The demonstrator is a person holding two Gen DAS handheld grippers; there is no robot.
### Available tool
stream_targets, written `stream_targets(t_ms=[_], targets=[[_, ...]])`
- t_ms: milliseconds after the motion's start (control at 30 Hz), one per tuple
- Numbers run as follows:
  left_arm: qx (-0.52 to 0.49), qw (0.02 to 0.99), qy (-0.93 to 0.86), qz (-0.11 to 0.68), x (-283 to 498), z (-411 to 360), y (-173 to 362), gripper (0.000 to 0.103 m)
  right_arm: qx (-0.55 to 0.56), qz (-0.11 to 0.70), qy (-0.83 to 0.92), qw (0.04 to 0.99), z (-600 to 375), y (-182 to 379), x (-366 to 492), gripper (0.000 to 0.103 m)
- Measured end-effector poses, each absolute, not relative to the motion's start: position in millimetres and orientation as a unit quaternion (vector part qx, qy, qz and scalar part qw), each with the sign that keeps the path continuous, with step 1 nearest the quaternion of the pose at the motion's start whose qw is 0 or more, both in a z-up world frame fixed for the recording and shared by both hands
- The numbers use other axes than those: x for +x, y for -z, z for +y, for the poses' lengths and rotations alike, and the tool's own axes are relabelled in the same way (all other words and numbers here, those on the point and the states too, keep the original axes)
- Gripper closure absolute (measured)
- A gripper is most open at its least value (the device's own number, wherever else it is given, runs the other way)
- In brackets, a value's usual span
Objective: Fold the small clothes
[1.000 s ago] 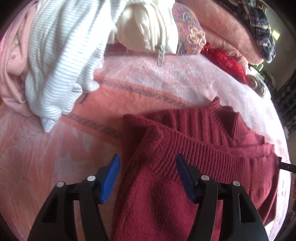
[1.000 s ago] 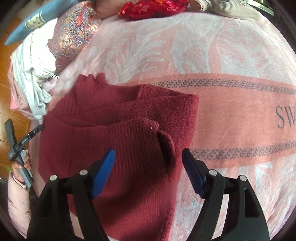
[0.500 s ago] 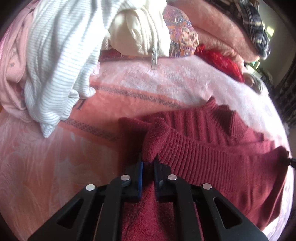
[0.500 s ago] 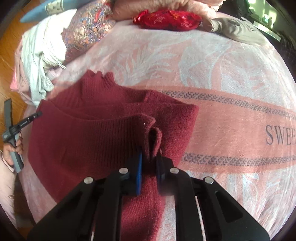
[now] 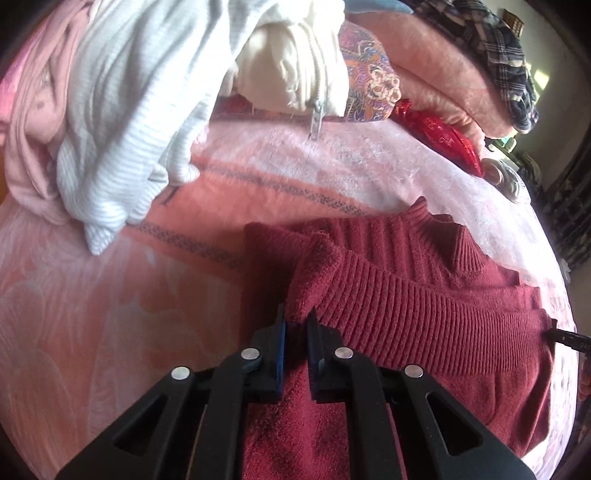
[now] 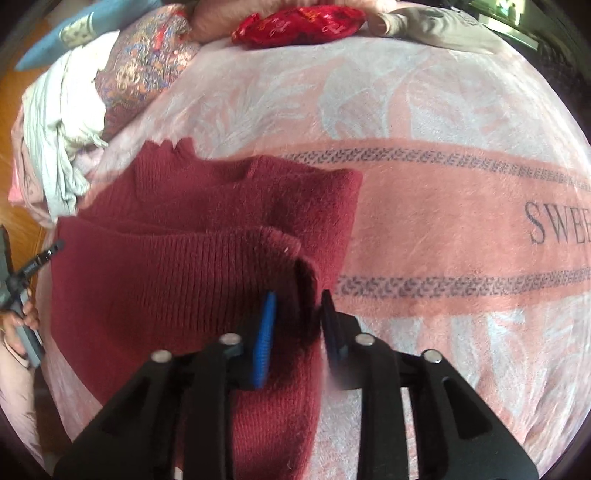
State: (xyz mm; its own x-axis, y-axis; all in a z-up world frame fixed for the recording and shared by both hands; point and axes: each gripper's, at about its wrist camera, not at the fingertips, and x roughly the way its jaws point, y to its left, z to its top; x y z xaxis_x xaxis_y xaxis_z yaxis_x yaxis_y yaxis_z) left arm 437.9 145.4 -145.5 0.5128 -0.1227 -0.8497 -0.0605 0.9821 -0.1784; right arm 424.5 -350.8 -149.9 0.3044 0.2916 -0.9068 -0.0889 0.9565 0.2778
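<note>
1. While both of my grippers work the one dark red sweater (image 5: pixel 424 317), it lies partly folded on the pink blanket (image 5: pixel 110 314), its ribbed hem doubled back toward the collar at 12 o'clock.
2. My left gripper (image 5: pixel 295 323) is clenched on the hem's left corner; its two blue-padded fingers (image 5: pixel 279 343) pinch a bunched lump of knit between them.
3. My right gripper (image 6: pixel 295 306) grips the hem's right corner, where the cloth stands up in a fold between the two fingers; the gap looks a little wider than on the left, yet the knit fills it.
4. From the left wrist view, one heap of clothes sits at 10 to 12 o'clock: a white ribbed garment (image 5: pixel 122 110), a cream zipped piece (image 5: pixel 295 77) and a pink one (image 5: pixel 29 122).
5. One red embroidered pouch (image 6: pixel 299 22) lies at 12 o'clock in the right wrist view, well apart from the sweater.
6. One patterned cushion (image 6: pixel 147 62) rests at 11 o'clock there.
</note>
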Motion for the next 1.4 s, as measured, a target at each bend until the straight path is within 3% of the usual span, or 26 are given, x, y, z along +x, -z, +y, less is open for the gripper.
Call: stream_targets(t_ms=[133,200,233,533,767,900,1200,1400], targets=[[-0.101,0.857,0.016,0.505,445,144,155,0.092,0.067,0.581,-0.127,0.801,-341,147,433,0.065],[-0.1,0.853,0.016,0.512,447,142,159,0.092,0.052,0.583,-0.133,0.8,-335,147,435,0.097],[-0.1,0.852,0.013,0.514,448,141,161,0.092,0.041,0.585,-0.126,0.8,-332,145,436,0.098],[-0.109,0.889,0.037,0.444,418,142,110,0.094,0.094,0.514,-0.183,0.833,-355,82,407,0.099],[-0.11,0.915,0.008,0.389,449,147,69,0.094,0.116,0.481,-0.152,0.855,-364,54,452,0.099],[-0.095,0.916,-0.018,0.389,483,148,77,0.094,0.132,0.488,-0.129,0.853,-364,69,498,0.099],[-0.077,0.873,-0.043,0.48,530,141,169,0.093,0.104,0.557,-0.067,0.821,-348,155,541,0.099],[-0.099,0.859,-0.026,0.501,531,149,190,0.085,0.103,0.59,-0.042,0.8,-348,195,540,0.094]])
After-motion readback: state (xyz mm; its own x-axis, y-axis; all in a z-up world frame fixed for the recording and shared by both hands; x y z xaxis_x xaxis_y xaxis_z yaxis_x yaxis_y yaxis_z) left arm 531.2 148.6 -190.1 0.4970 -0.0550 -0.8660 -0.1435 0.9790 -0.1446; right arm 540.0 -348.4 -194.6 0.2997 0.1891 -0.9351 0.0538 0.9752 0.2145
